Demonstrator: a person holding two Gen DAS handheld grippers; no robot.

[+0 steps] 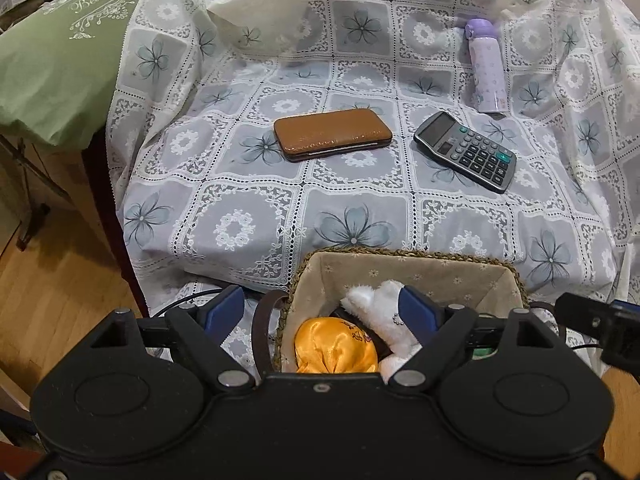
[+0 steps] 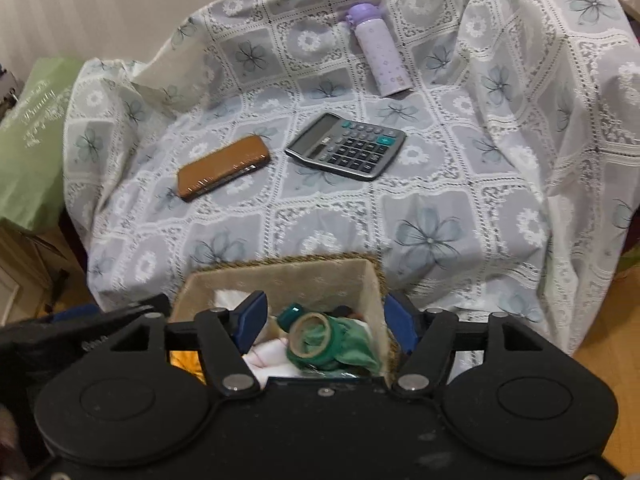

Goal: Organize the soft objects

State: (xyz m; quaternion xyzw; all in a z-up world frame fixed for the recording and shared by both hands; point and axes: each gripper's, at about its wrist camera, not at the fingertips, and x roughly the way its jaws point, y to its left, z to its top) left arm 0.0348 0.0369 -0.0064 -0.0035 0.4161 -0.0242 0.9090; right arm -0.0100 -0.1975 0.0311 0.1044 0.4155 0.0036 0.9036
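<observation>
Both grippers are held with jaws apart over the basket at six o'clock — left gripper straddling its wall beside the white plush, right gripper around a green fabric item, not pressed. Farther, near twelve — wallet, calculator, bottle.

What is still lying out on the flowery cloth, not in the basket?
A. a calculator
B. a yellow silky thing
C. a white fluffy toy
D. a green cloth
A: the calculator lies on the cloth beside a brown case and a purple bottle, while the yellow, white and green soft things sit in the basket.
</observation>
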